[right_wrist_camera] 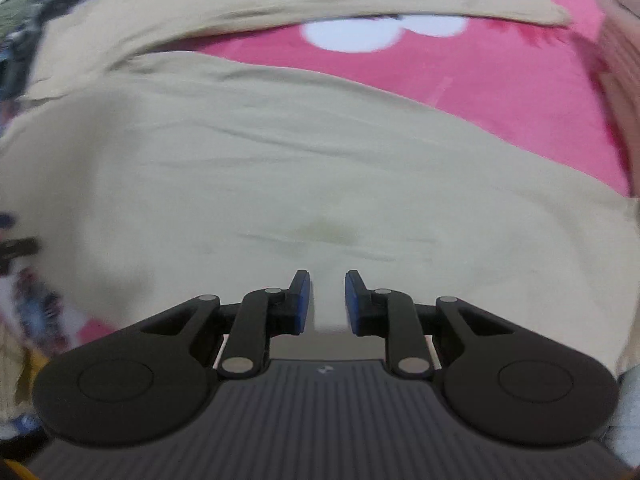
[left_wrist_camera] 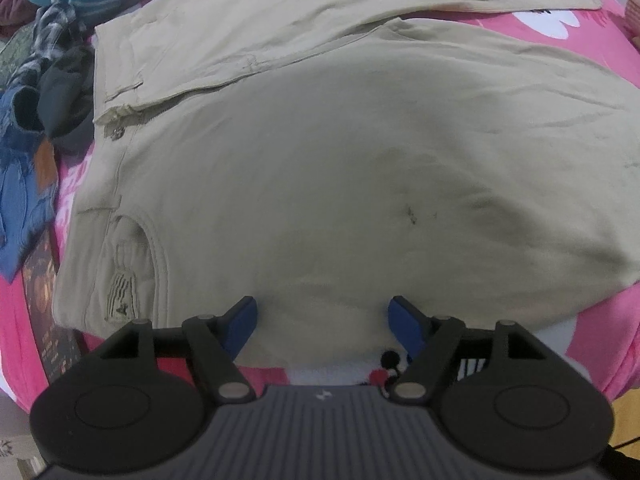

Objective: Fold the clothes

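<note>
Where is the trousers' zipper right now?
In the left wrist view, the zipper sits at the khaki trousers' left edge, beside the dark clothes pile.

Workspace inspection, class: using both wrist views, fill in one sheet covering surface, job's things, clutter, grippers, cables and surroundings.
Surface: pink printed bedcover, soft, with white cartoon patches.
Job's things: beige trousers spread flat, legs parted, zip and pocket showing at the waist end.
Clutter: pile of other clothes beside the waistband; dark printed item at the cover's edge.
Grippers: left gripper open wide over the trousers' near edge, nothing between its jaws; right gripper narrowly open above the cloth, holding nothing.
Cables: nothing seen.
Surroundings: right wrist view blurred; edges unclear.
</note>
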Tool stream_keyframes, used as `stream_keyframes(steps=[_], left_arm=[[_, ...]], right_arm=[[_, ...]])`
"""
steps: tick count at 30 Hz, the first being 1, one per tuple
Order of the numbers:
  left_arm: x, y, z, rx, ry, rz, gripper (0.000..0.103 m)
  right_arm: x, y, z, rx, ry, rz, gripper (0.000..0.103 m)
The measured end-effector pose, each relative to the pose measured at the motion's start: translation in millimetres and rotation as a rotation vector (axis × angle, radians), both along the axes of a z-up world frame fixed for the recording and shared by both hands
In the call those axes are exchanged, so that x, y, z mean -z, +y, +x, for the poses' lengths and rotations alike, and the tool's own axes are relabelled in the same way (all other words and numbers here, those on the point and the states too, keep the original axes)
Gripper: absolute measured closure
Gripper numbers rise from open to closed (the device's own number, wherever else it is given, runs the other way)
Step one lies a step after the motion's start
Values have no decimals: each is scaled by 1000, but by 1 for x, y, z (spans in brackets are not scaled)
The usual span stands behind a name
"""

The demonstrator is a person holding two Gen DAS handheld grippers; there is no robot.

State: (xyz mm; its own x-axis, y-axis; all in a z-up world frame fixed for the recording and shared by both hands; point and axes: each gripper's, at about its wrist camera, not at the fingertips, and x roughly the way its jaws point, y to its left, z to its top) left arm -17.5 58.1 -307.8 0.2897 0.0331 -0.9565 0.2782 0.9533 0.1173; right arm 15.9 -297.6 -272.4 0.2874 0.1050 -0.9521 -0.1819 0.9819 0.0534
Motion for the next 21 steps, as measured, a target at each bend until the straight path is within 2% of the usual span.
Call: stream_keyframes(steps=[2, 6, 9, 12, 15, 18, 21], left_arm=[[-2, 2, -3, 0, -2, 0, 27], [-5, 9, -11, -32, 1, -5, 26], [-9, 17, -16, -78, 13, -17, 26], [-15, 27, -20, -148, 28, -53, 26], [-18, 37, -24, -225, 49, -96, 26], [-20, 49, -28, -304, 64, -139, 26], [-21, 61, -29, -380, 62, -169, 26]], right_arm=[[11, -11, -7, 48, 52, -32, 83], [13, -13, -43, 78, 150, -44, 81], [14, -14, -62, 121, 233, -22, 80], [8, -16, -63, 188, 239, 101, 79], [9, -21, -58, 312, 256, 298, 74], [21, -29, -58, 454, 309, 482, 71], [29, -29, -63, 550, 359, 569, 70]])
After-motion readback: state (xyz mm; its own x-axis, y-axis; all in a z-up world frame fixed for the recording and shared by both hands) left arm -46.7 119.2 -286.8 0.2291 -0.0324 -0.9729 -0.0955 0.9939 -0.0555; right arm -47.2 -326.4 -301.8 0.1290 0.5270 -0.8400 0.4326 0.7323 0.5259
